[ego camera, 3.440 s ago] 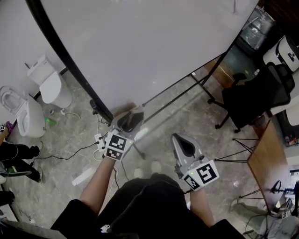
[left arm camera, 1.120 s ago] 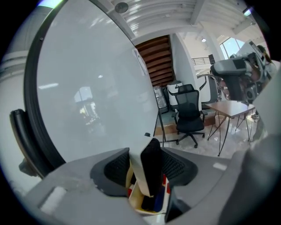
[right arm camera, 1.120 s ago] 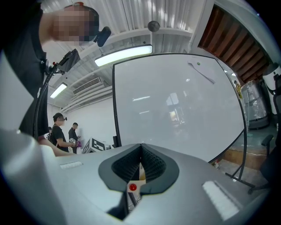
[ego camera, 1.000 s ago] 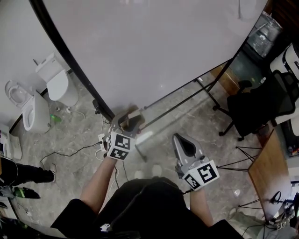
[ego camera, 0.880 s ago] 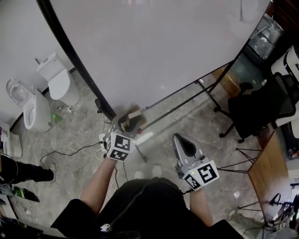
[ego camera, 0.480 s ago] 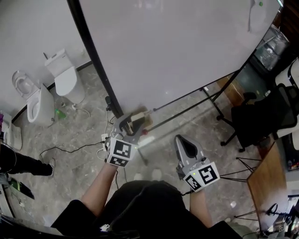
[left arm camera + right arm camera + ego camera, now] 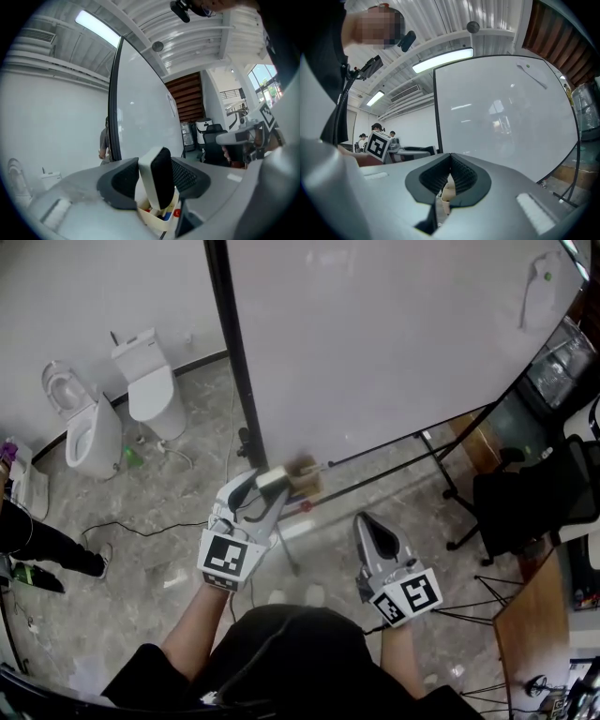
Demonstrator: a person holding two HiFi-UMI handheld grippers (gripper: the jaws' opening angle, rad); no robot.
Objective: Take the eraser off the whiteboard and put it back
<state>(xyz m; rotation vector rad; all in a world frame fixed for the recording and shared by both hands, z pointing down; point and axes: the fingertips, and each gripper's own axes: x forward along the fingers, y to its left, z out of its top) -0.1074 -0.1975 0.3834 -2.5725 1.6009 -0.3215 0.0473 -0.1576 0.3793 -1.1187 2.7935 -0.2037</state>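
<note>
As the left hand lifts, the left tongs (image 7: pixel 264 486) have come up from the lower edge of the whiteboard (image 7: pixel 394 343) to a spot higher against its white face, and the head camera has swung with them, so that the board's black side frame (image 7: pixel 236 371) now stands nearly upright where it slanted a few seconds ago. One thing has not changed: the eraser (image 7: pixel 158 177) stays clamped upright between the left jaws, white back to one side and dark felt to the other, with the jaws held fairly wide around its body. It hangs just above the cream marker tray (image 7: pixel 154 216), where red and blue caps show, and it is near the board but not visibly touching it. The right tongs (image 7: pixel 371 529) wait lower and to the side, well apart from the eraser, with jaws closed together on nothing. By the look of it the first half of the job is done, the eraser being off the board and in hand. What remains is the return, which should mean bringing it flat against the board before the jaws let go.
</note>
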